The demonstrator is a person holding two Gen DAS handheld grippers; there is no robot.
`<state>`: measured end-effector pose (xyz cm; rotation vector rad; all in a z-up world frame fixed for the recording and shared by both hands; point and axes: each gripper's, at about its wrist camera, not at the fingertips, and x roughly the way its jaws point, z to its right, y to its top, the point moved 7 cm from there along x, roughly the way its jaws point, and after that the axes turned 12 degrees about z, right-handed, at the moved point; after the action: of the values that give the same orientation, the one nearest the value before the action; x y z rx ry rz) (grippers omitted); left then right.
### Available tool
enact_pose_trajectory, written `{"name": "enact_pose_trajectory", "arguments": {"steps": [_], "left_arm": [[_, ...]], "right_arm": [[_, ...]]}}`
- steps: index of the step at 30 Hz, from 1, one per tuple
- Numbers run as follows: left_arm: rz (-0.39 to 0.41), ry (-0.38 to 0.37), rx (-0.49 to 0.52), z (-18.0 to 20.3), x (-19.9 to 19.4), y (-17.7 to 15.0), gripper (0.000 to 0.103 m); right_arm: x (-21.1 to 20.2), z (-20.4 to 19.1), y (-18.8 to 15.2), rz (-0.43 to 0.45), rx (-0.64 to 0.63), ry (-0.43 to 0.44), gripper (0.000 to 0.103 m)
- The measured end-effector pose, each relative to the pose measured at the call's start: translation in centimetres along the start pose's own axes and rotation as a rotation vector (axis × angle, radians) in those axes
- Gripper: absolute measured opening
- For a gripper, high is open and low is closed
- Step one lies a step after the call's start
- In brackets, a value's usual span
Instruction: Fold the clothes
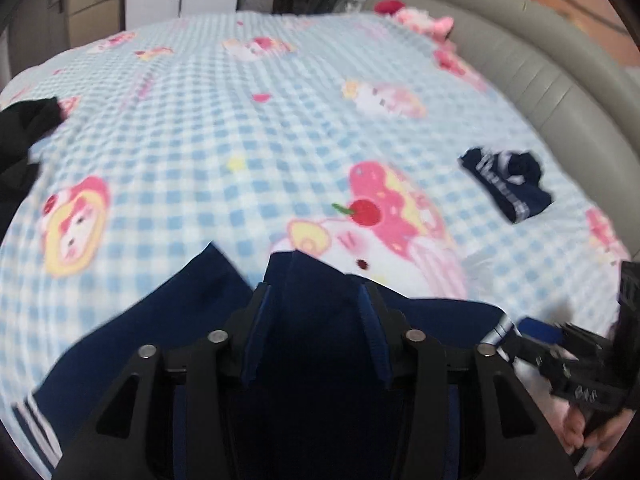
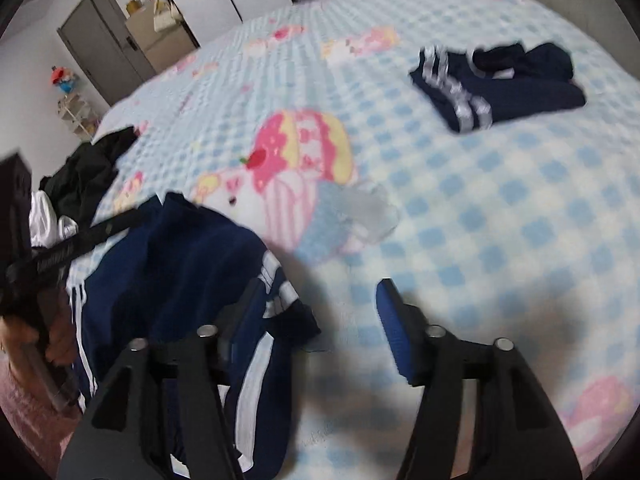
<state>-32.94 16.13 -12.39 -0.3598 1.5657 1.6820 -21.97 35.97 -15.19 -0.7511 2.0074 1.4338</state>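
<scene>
Left gripper (image 1: pixel 316 280) over navy white-striped garment (image 1: pixel 168 312), rumpled on bedsheet (image 1: pixel 240 120)

- Your left gripper (image 1: pixel 316 292) points steeply down, jaws part-way apart, its blue pads (image 1: pixel 254 336) standing either side of dark navy cloth; whether they press on it is hard to tell.
- Your right gripper (image 2: pixel 320 312) also tilts steeply down, jaws clearly spread, nothing between the pads (image 2: pixel 394 332).
- In the left wrist view, your right hand (image 1: pixel 584 436) shows at the lower right edge, wrapped round its gripper's handle.
- In the right wrist view, your left hand (image 2: pixel 56 336) grips its handle at the far left edge, fingers curled.
</scene>
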Motion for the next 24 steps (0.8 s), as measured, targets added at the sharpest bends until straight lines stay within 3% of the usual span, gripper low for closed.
{"name": "enact_pose_trajectory", "arguments": {"steps": [2,5,6,7,10,14,16,18,22,24], "left_arm": [[-0.046,-0.002,0.015,-0.1,2.2,-0.3,0.050],[-0.085,-0.034,0.013,0.1,3.7,-1.1,0.017],[-0.063,-0.040,0.023,0.3,3.2,-1.2,0.013],[-0.038,-0.039,0.037,0.5,2.6,-1.2,0.010],[0.037,-0.009,0.071,0.6,-0.3,-1.3,0.009],[0.081,0.036,0.068,-0.9,-3.0,-1.6,0.009],[0.088,0.047,0.054,-1.9,-3.7,-1.7,0.009],[0.095,0.045,0.041,-2.6,-4.0,-1.6,0.009],[0.112,0.060,0.031,-3.2,-4.7,-1.4,0.009],[0.119,0.067,0.034,-3.3,-5.1,-1.4,0.009]], "right_arm": [[1.0,0.8,-1.3,-0.041,0.048,-0.008,0.059],[1.5,1.5,-2.3,-0.063,0.133,0.051,0.059],[1.6,1.6,-2.4,-0.065,0.146,0.075,0.053],[1.4,1.2,-2.3,-0.060,0.127,0.100,0.037],[0.2,-0.8,-2.0,-0.033,-0.015,0.121,0.023],[-1.6,-2.9,-2.1,-0.003,-0.141,0.116,0.019],[-2.7,-3.1,-2.0,0.011,-0.127,0.135,0.009],[-3.8,-3.2,-1.8,0.018,-0.071,0.190,0.009],[-3.0,-1.6,-2.4,-0.017,-0.040,0.122,0.010],[-2.8,-1.3,-2.8,-0.042,-0.008,0.141,0.015]]}}
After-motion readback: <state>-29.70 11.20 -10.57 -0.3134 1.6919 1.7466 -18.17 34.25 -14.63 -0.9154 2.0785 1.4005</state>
